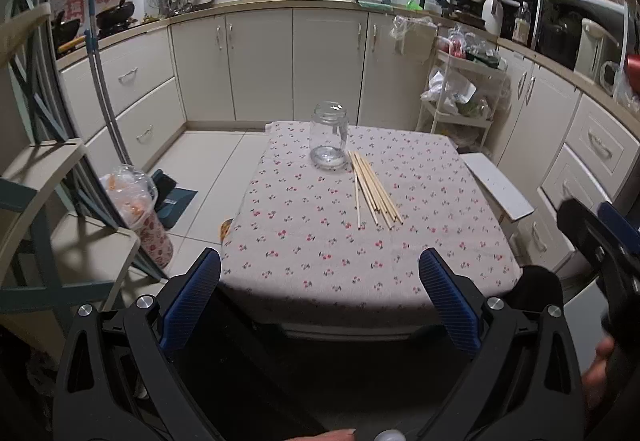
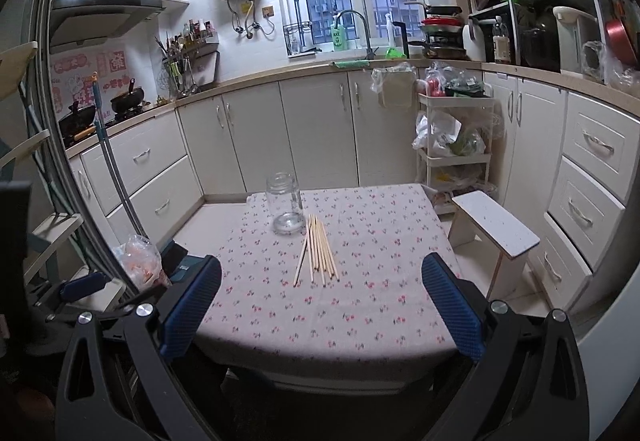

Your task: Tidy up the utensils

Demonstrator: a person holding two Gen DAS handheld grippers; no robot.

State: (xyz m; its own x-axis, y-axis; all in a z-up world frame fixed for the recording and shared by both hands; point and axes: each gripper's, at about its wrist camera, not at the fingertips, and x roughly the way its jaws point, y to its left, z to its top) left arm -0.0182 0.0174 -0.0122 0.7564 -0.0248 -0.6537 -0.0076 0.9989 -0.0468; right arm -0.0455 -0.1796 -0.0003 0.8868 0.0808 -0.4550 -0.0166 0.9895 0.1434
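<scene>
Nearest the cameras, both tools are being held short of the table's (image 1: 460, 273) near edge, well apart from the work. The left gripper (image 1: 320, 277) is being carried with its jaws spread wide and nothing between them; the right gripper (image 2: 320, 277) is likewise gaping and empty. Beyond them, on the flowered cloth, a loose bundle of chopsticks (image 1: 374, 189) is lying flat, at about twelve o'clock from either pair of jaws, its long axis running roughly away from the viewer, fanning slightly toward the near ends. Just past the far tips, at about eleven o'clock from the bundle, a clear glass jar (image 1: 329, 139) is standing upright and apparently empty, though the glass makes that hard to confirm. Neither hand is clearly being favoured; the right is perhaps being held marginally nearer. Since the sticks are pointing along the approach, a crosswise pinch is being invited.
</scene>
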